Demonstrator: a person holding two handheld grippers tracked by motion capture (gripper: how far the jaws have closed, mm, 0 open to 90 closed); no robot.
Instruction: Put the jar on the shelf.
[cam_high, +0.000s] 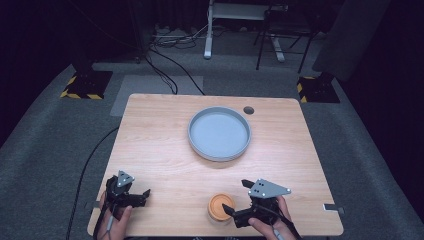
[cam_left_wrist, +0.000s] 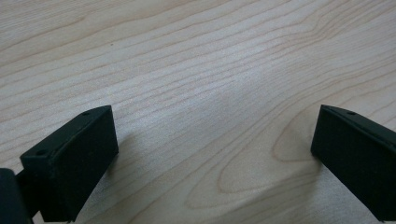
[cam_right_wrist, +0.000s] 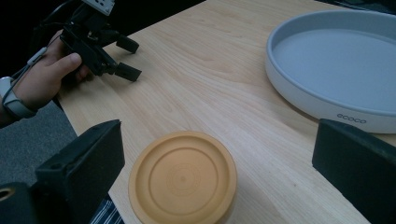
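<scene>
- A pale wooden table (cam_high: 165, 145) with visible grain stood on grey carpet in a dark room.
- A round, smooth grey tray (cam_high: 219, 134) sat mid-table.
- The orange lid (cam_high: 220, 207), flat and round with faint rings, lay near the front edge.
- The right gripper (cam_high: 239, 200) gaped beside the lid; the left gripper (cam_high: 146, 196) was spread over bare wood.
</scene>
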